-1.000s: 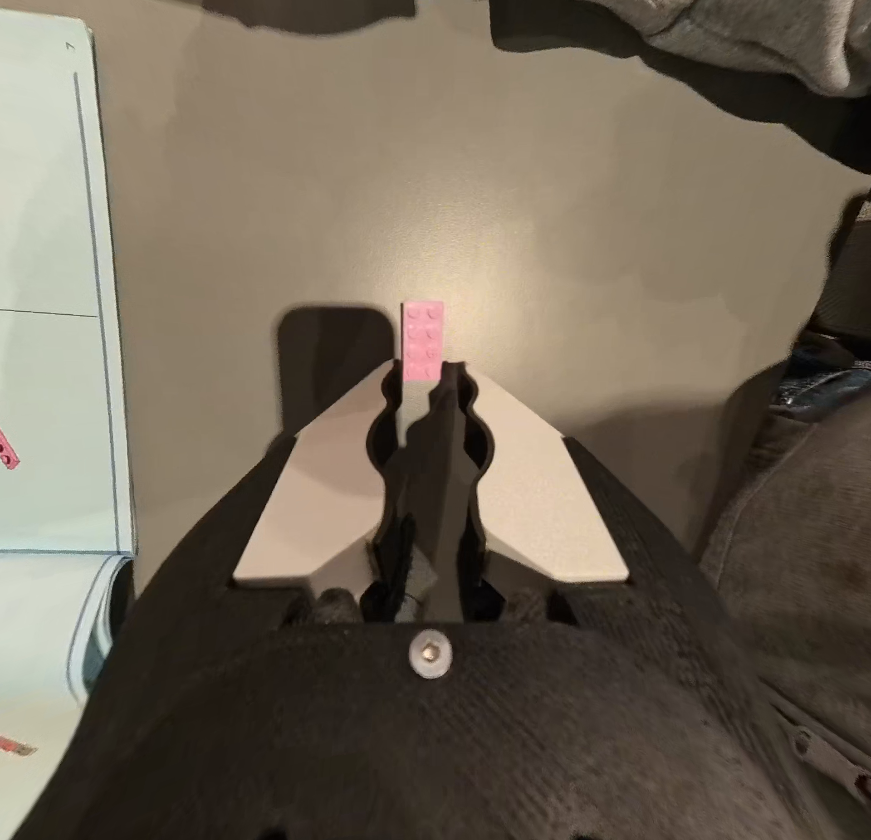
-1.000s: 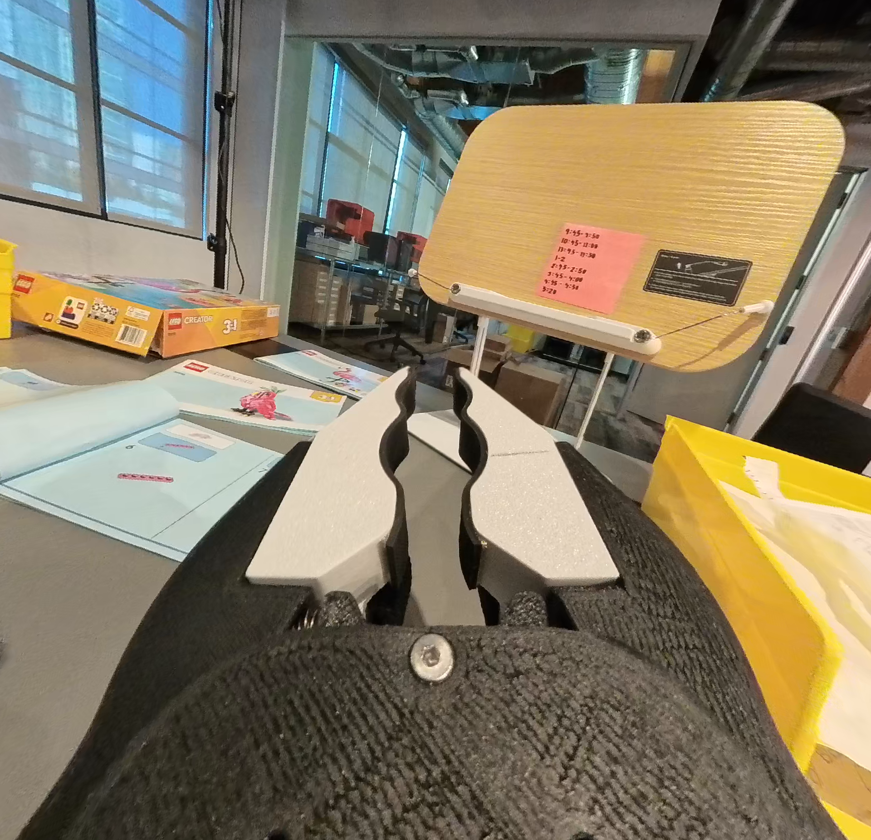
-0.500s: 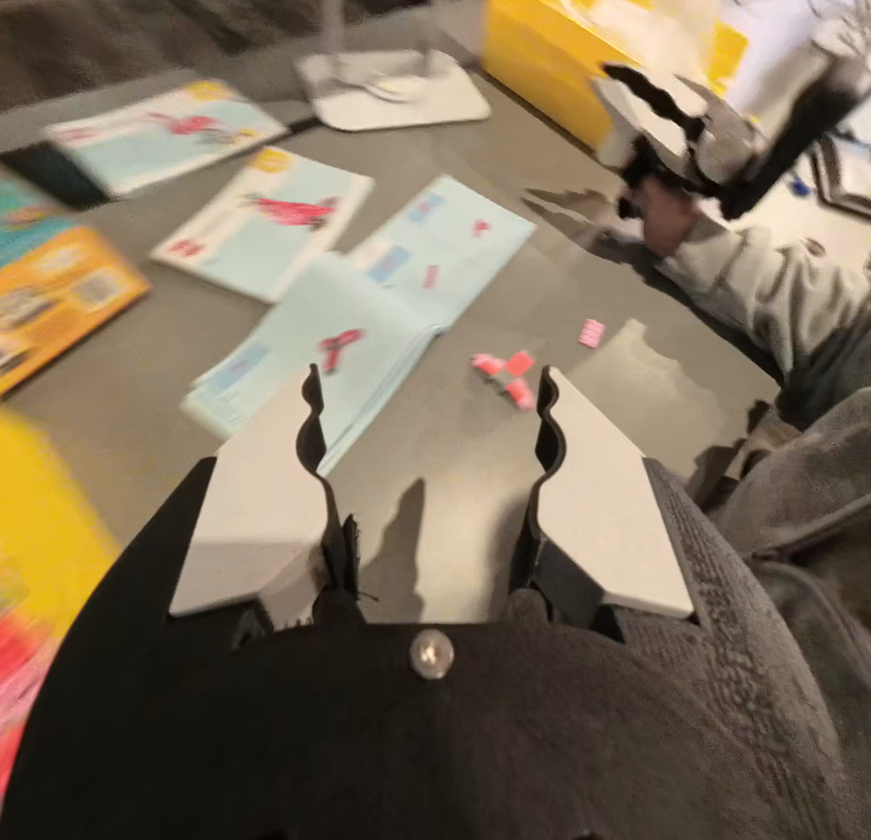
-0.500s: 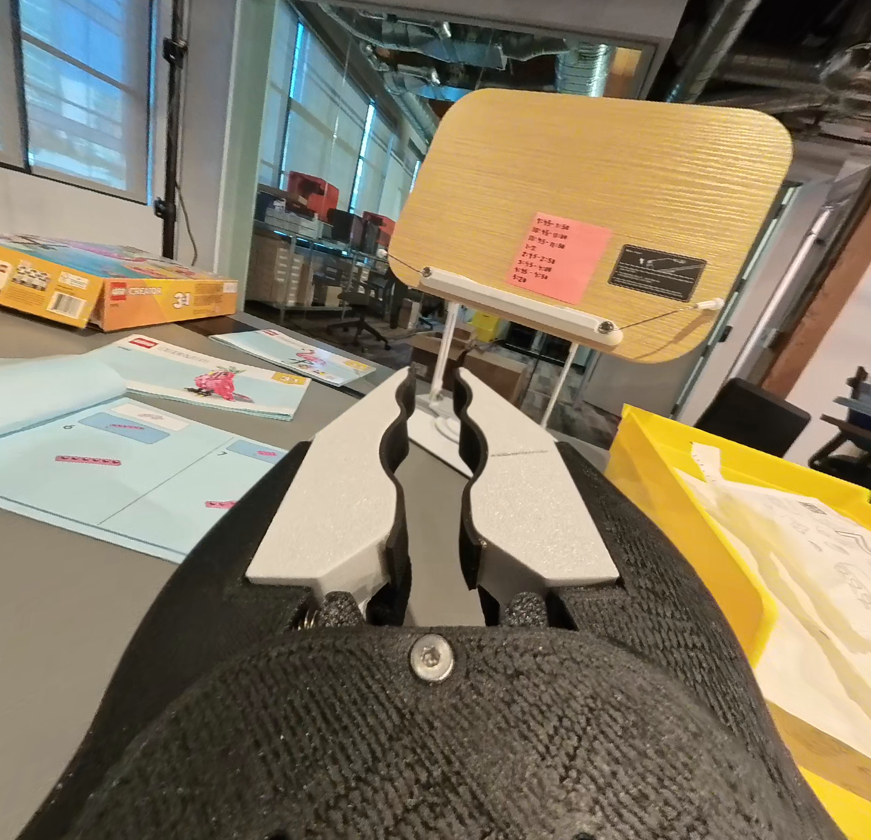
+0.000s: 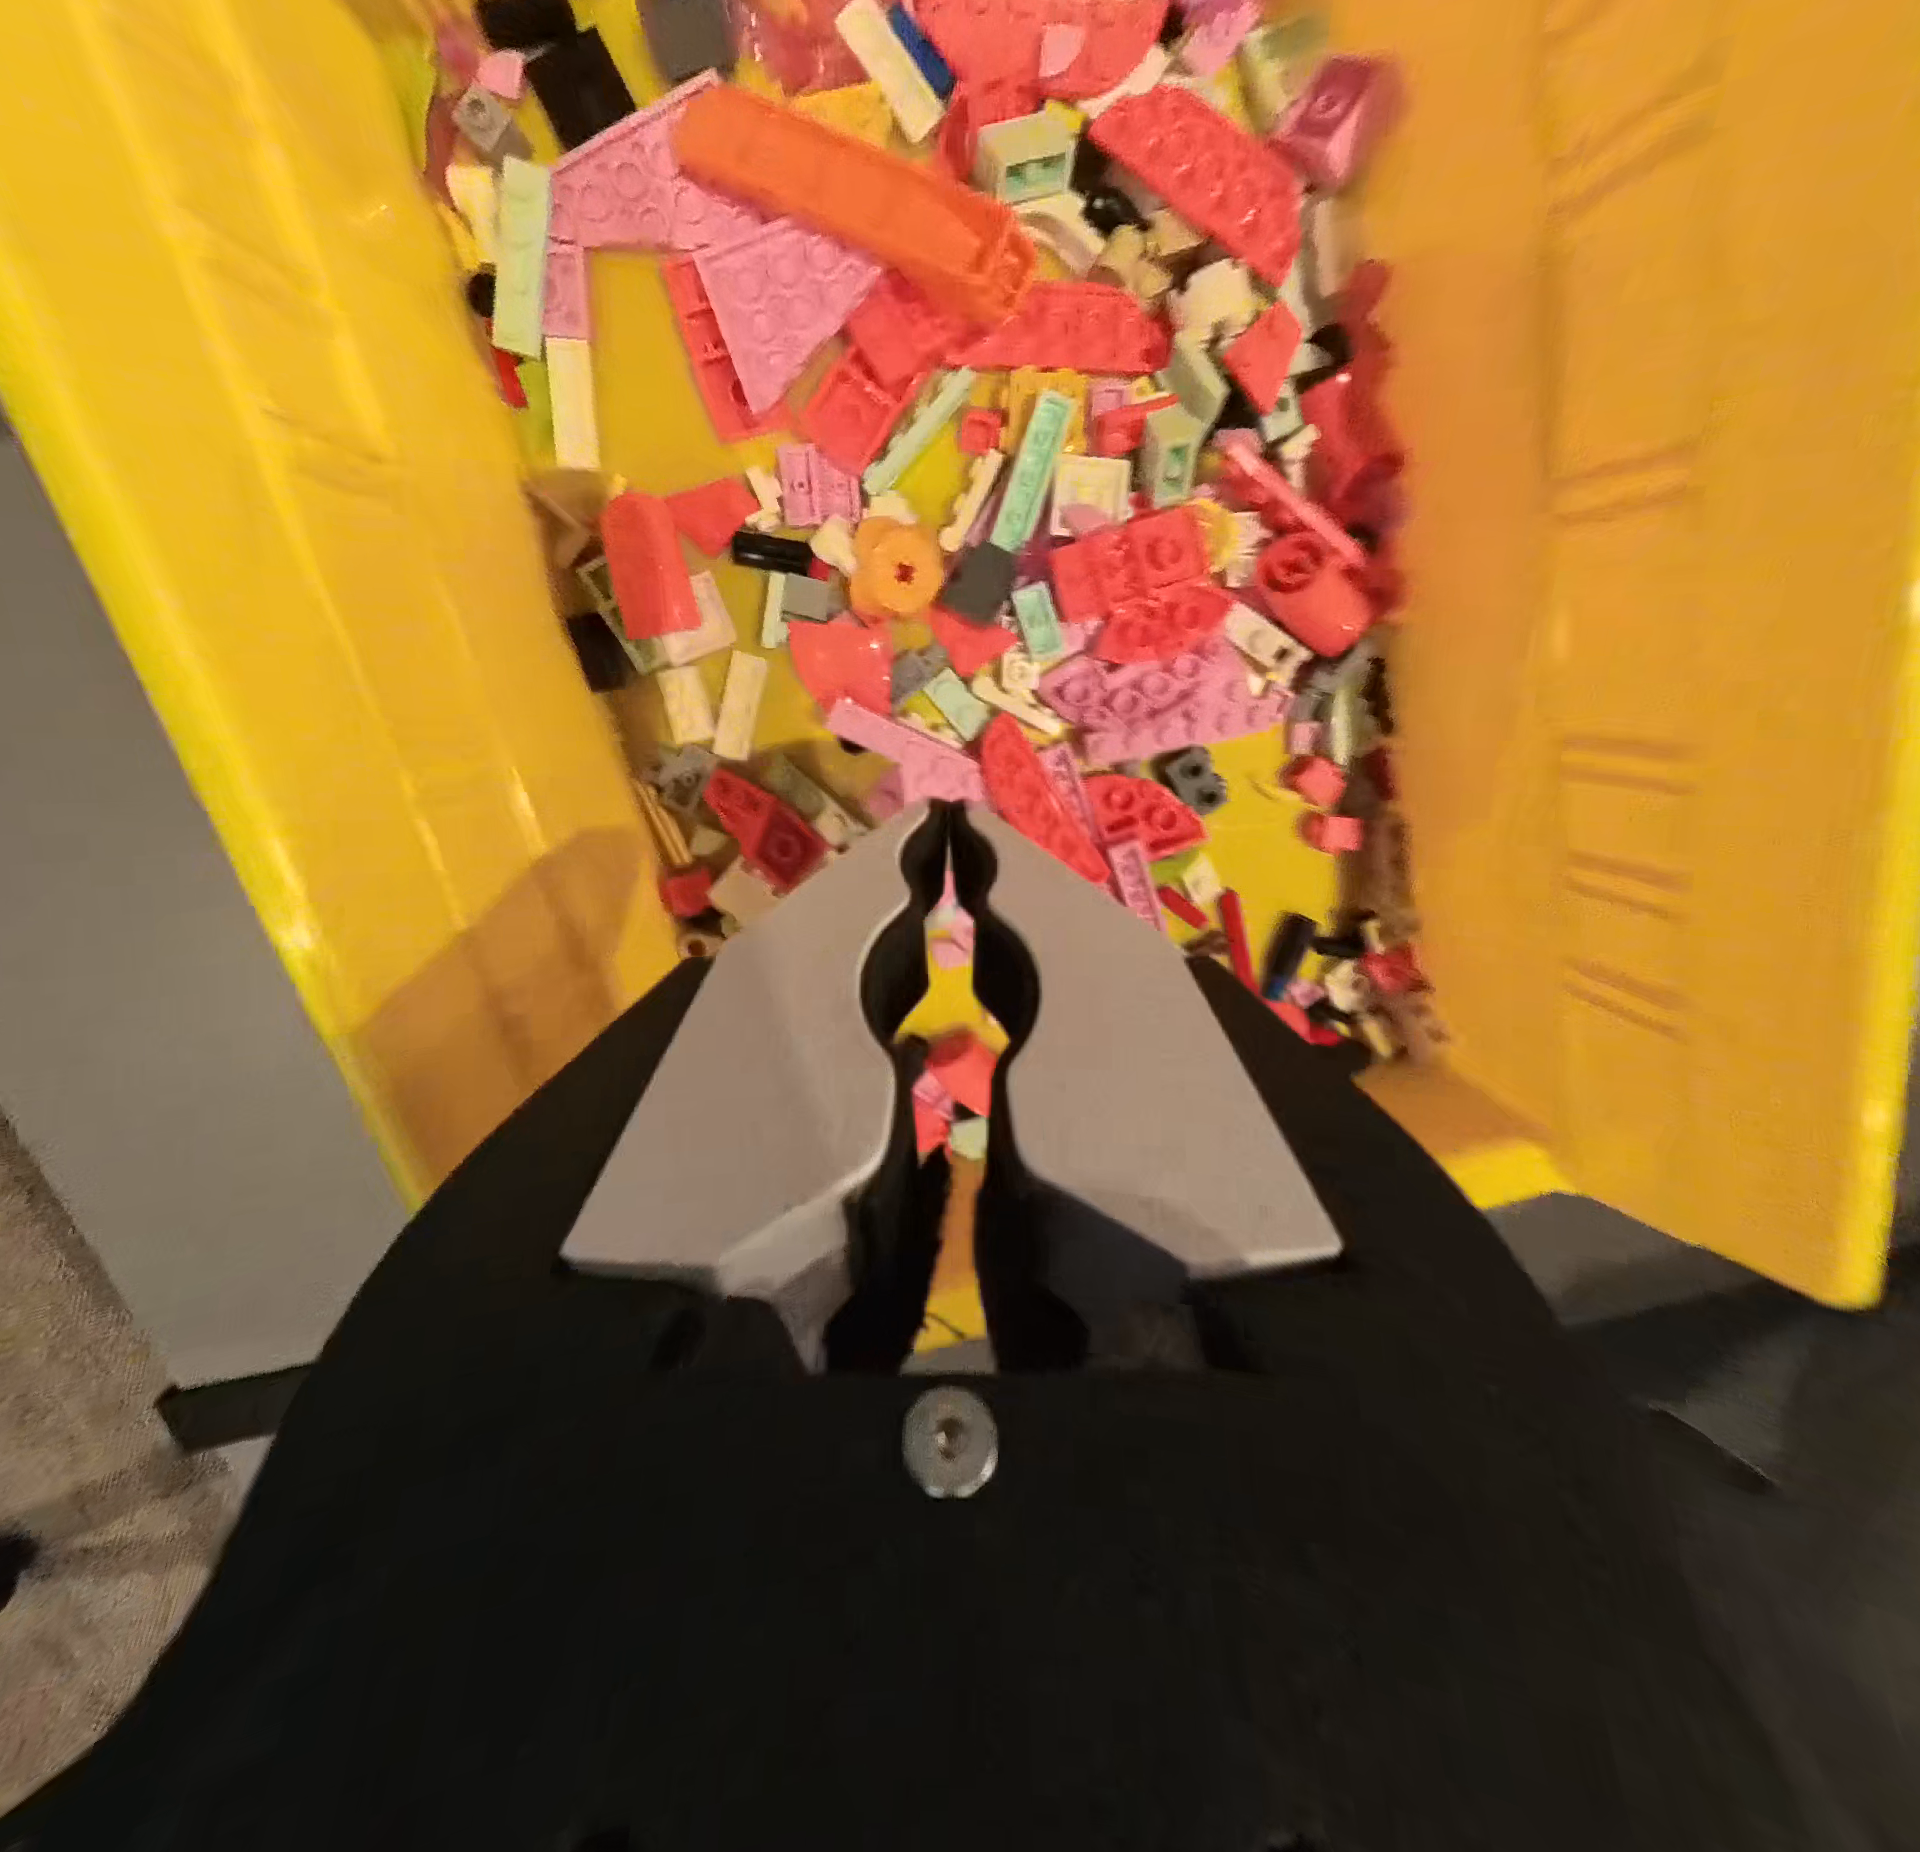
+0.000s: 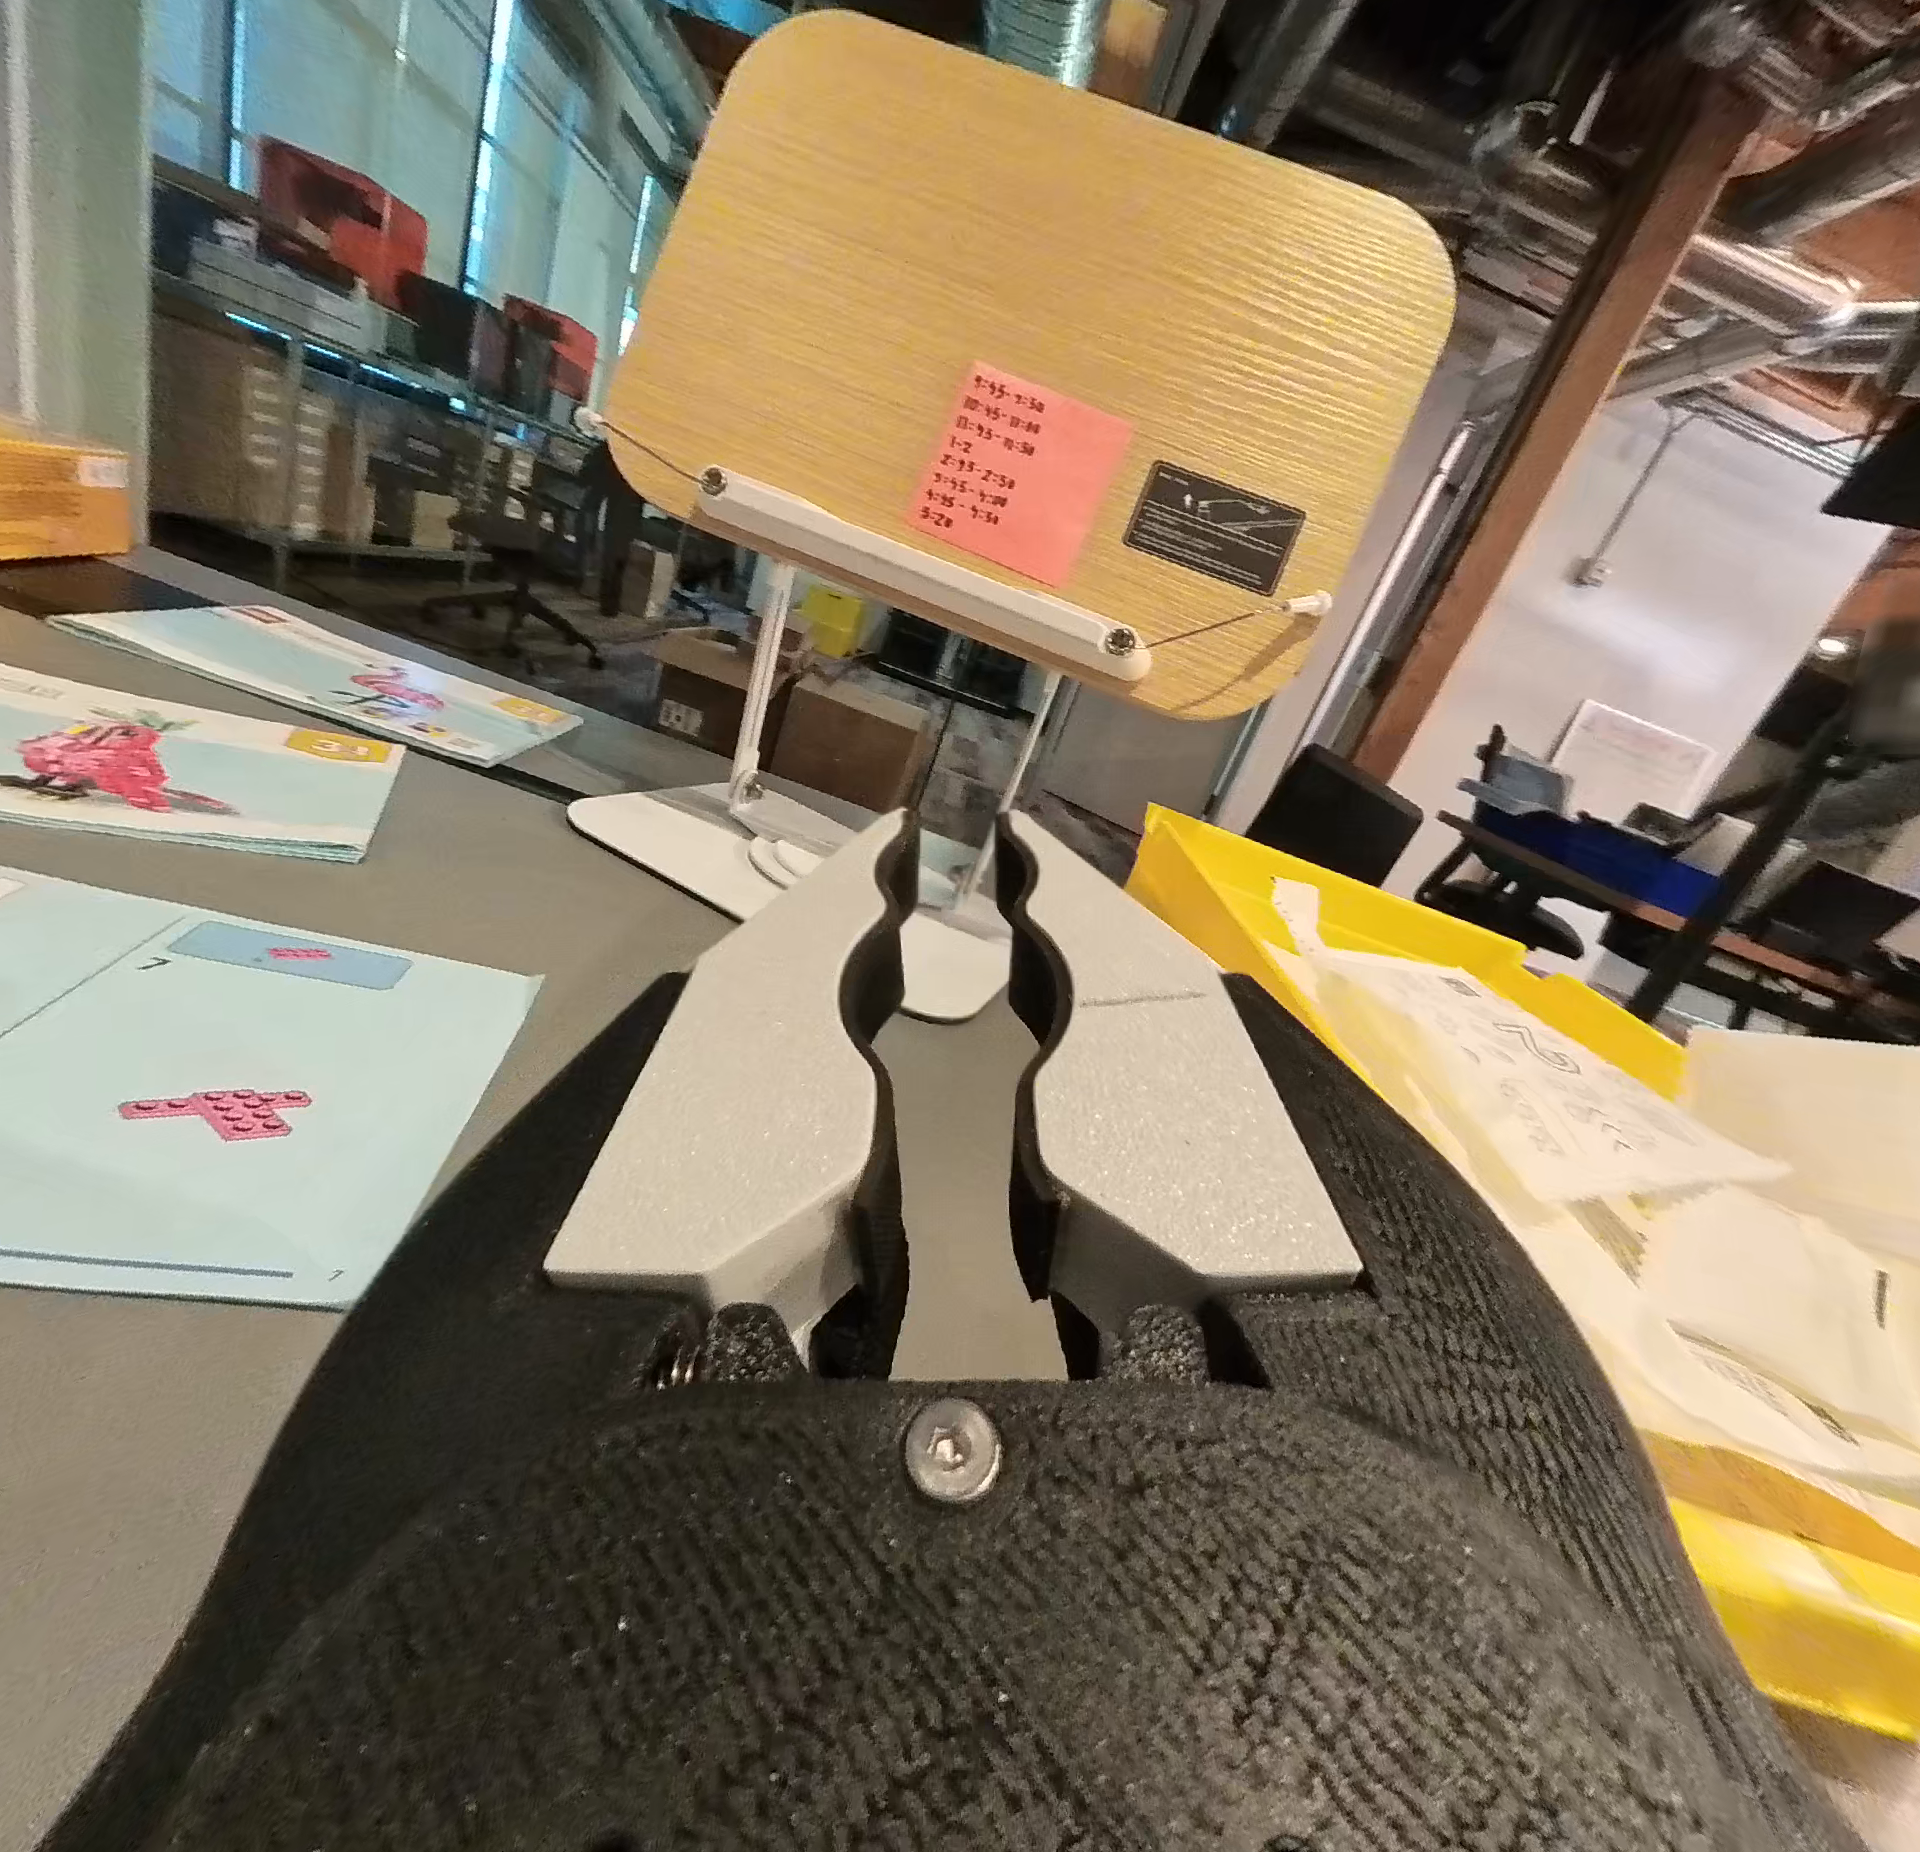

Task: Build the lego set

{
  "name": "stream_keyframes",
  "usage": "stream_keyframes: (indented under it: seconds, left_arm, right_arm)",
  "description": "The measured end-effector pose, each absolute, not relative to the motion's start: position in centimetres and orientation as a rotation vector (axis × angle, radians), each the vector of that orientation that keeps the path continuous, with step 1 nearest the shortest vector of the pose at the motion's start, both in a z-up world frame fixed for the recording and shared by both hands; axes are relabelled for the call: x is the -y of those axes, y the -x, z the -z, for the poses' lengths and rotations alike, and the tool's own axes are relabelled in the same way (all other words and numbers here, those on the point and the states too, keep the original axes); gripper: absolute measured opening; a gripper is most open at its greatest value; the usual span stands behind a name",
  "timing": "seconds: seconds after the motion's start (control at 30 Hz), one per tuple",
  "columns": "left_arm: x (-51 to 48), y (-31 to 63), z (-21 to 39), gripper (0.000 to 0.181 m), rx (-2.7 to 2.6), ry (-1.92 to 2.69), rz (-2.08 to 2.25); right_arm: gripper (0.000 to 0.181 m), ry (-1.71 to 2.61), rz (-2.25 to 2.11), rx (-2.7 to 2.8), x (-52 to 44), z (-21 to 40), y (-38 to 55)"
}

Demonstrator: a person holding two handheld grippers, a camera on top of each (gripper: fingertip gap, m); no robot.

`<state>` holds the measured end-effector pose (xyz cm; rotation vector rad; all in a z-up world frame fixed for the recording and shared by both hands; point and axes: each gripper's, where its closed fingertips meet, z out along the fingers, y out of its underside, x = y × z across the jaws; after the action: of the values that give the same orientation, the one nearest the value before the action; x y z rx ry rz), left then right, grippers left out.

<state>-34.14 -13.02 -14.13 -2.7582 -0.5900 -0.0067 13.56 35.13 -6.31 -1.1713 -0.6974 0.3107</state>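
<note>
The left tool (image 5: 948,815) points down into a yellow bin (image 5: 312,514), its tips pressed together with nothing visibly pinched between them; whether a small piece is caught at the very tip I cannot tell, as the view is somewhat blurred. Just ahead of the tips lies the heap of bricks (image 5: 997,514), mostly red and pink with some mint, white and grey, piled loosely and overlapping. An orange brick (image 5: 852,202) lies far ahead, across pink plates (image 5: 717,275), and an orange flower piece (image 5: 896,578) sits nearer, ahead of the tips. These pieces look light, stiff and smooth, so they will likely slide or tip under a poor grip, and neighbours may shift as one is drawn out. Thin plates are best taken across their short edges, a brick across its flat sides, and a piece lying on top is the easier choice. The right tool (image 6: 951,831) rests low over the grey surface (image 6: 187,1470), its fingers a narrow gap apart and holding nothing. To its left lies an open booklet (image 6: 260,1075), ahead stands a wooden book stand (image 6: 1029,275), and to its right another yellow bin (image 6: 1195,867) holds paper bags (image 6: 1558,1106).
</note>
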Motion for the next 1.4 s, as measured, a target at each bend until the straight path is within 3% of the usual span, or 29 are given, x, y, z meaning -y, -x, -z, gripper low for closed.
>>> stream_keyframes:
  seconds: [0.1,0.3,0.37,0.5,0.7,0.9,1.1,1.4]
  left_arm:
    - [13.0,35.4,15.9,0.002,0.676,2.793,0.016]
    - [12.5,35.7,17.3,0.031,0.814,2.766,0.079]
    - [12.3,35.5,17.6,0.029,0.824,2.764,0.118]
    - [12.0,34.6,17.9,0.007,0.773,2.786,0.189]
    - [11.5,34.3,15.9,0.007,0.707,2.78,0.134]
    - [9.4,32.7,8.9,0.007,0.551,2.663,-0.085]
    - [1.0,17.0,1.4,0.007,-0.074,2.505,0.187]
    - [-9.0,-4.0,9.7,0.007,-0.674,2.556,0.694]
  right_arm:
    - [0.012,1.185,-0.297,0.669,-35.4,6.3,-14.1]
    - [0.012,1.198,-0.308,0.647,-35.5,6.3,-14.4]
    - [0.012,1.198,-0.315,0.65,-35.5,6.3,-14.3]
    - [0.012,1.198,-0.336,0.653,-35.4,6.4,-14.1]
    - [0.012,1.192,-0.401,0.667,-35.0,6.4,-13.5]
    - [0.012,1.168,-0.51,0.751,-33.6,6.7,-11.4]
    - [0.011,1.105,-0.568,0.857,-31.6,6.8,-9.5]
    - [0.011,1.06,-0.63,0.836,-30.8,5.7,-10.3]
